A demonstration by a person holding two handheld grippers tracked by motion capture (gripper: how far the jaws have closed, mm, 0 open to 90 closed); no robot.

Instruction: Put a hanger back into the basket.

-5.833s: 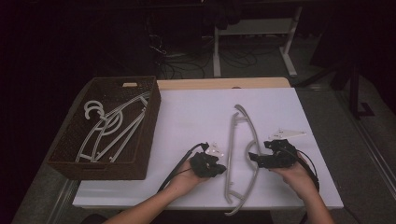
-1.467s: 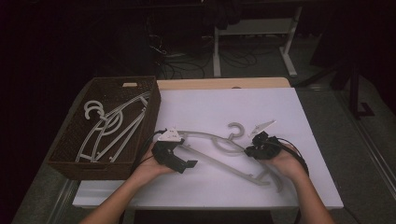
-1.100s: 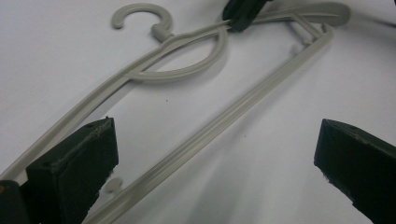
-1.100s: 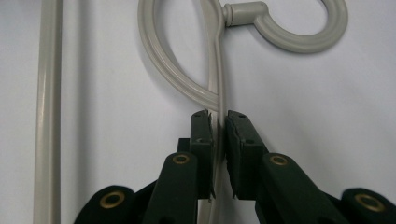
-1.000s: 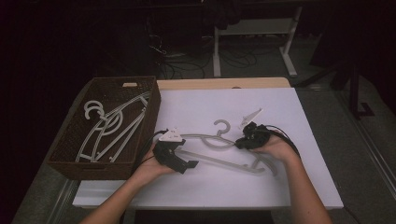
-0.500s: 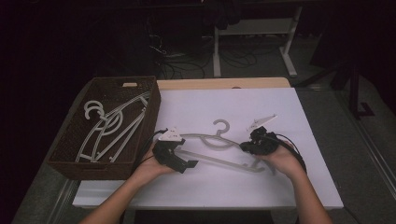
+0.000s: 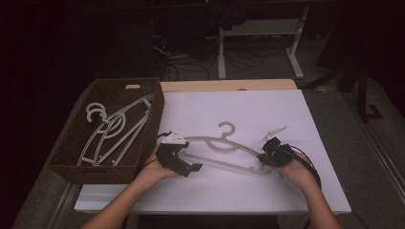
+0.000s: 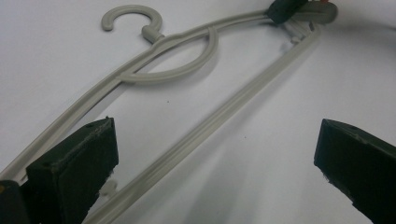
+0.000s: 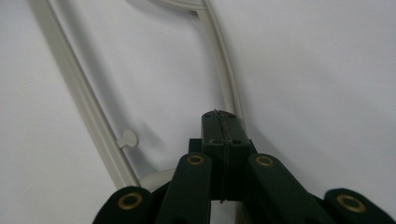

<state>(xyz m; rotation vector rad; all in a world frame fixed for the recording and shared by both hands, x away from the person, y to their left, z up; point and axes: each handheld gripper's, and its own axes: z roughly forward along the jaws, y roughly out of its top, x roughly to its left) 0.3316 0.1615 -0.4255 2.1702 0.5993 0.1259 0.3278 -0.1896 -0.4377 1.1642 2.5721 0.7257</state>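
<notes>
A grey plastic hanger (image 7: 210, 140) lies across the white table (image 7: 248, 107), hook pointing away from me. My right gripper (image 7: 264, 157) is shut on its right end; in the right gripper view the shut jaws (image 9: 222, 119) pinch the hanger's arm (image 9: 84, 102). My left gripper (image 7: 186, 157) stands open at the hanger's left end. In the left gripper view its jaws (image 8: 215, 154) are spread wide. The hanger's lower bar (image 8: 224, 121) runs between them, its left end beside the left jaw. The right gripper (image 8: 285, 8) shows far off on the other end.
A brown wicker basket (image 7: 76, 143) stands at the table's left edge with several grey hangers (image 7: 114, 129) in it. A small pale flat piece (image 7: 273, 132) lies just beyond the right gripper. Dark floor, cables and desk legs lie behind the table.
The hanger has been turned from lengthwise to lying across the table. The left gripper went to its left end and stays there. The right gripper has drifted slightly right and nearer to me.
</notes>
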